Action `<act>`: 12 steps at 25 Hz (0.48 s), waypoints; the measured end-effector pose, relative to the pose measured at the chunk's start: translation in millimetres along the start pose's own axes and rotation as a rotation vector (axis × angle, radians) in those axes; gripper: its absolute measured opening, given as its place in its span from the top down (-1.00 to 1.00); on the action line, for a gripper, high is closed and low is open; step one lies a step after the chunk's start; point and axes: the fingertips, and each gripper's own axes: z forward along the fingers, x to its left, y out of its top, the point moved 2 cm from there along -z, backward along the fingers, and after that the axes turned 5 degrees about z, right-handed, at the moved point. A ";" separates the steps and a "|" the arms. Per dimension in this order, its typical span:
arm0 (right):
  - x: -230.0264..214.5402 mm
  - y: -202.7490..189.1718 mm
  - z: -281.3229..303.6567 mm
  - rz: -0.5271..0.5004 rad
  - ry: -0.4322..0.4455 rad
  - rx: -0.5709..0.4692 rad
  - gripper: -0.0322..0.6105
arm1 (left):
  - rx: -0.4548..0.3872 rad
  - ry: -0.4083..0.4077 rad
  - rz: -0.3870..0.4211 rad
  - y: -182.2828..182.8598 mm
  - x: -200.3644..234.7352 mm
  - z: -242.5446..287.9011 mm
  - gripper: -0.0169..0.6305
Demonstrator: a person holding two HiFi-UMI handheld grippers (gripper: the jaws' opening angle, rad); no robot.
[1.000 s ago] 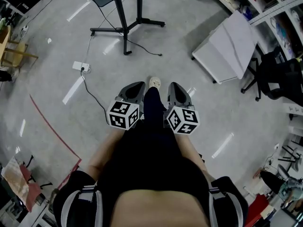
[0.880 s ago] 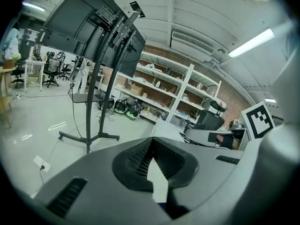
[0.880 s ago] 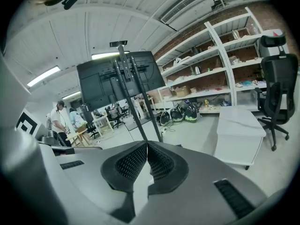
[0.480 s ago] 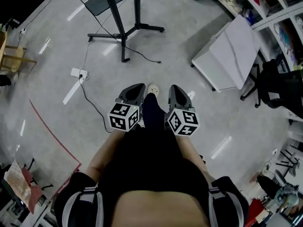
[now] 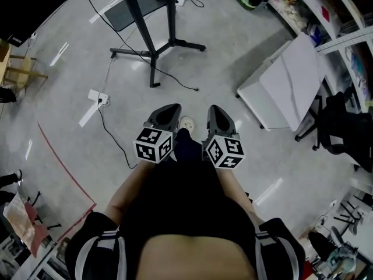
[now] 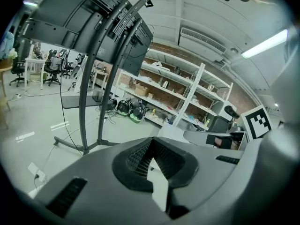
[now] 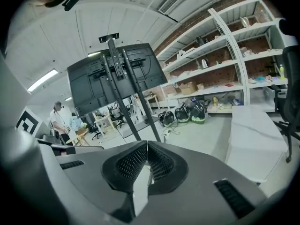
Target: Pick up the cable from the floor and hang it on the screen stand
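Lab/workshop: bare concrete floor (image 5: 233, 57), open shelves (image 7: 233, 55) of boxes and gear, brick wall (image 6: 161, 59), screen stand (image 7: 117, 78), office chairs (image 6: 51, 67).

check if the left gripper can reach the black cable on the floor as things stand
Probably not yet. The left gripper is held at waist level, jaws together, while the cable lies on the floor to its left. Nothing blocks the way, but it must come down and open.
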 end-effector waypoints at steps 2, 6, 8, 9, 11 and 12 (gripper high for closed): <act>-5.8 8.5 13.6 -0.003 0.016 -0.001 0.83 | 0.009 -0.008 0.007 7.3 1.0 14.2 0.94; -16.3 19.9 39.8 0.008 0.025 -0.012 0.83 | 0.013 -0.031 0.010 18.1 9.7 40.8 0.94; -24.8 22.7 47.8 0.019 0.026 -0.009 0.83 | 0.016 -0.040 0.000 21.7 11.7 53.6 0.94; -29.9 23.3 51.1 0.026 0.024 -0.003 0.83 | 0.021 -0.042 -0.002 22.9 12.3 59.2 0.94; -39.2 25.2 58.2 0.037 0.019 0.010 0.83 | 0.036 -0.043 0.003 25.1 13.9 68.3 0.94; -42.7 27.2 62.0 0.040 0.017 0.014 0.83 | 0.043 -0.044 0.007 26.1 15.2 72.1 0.94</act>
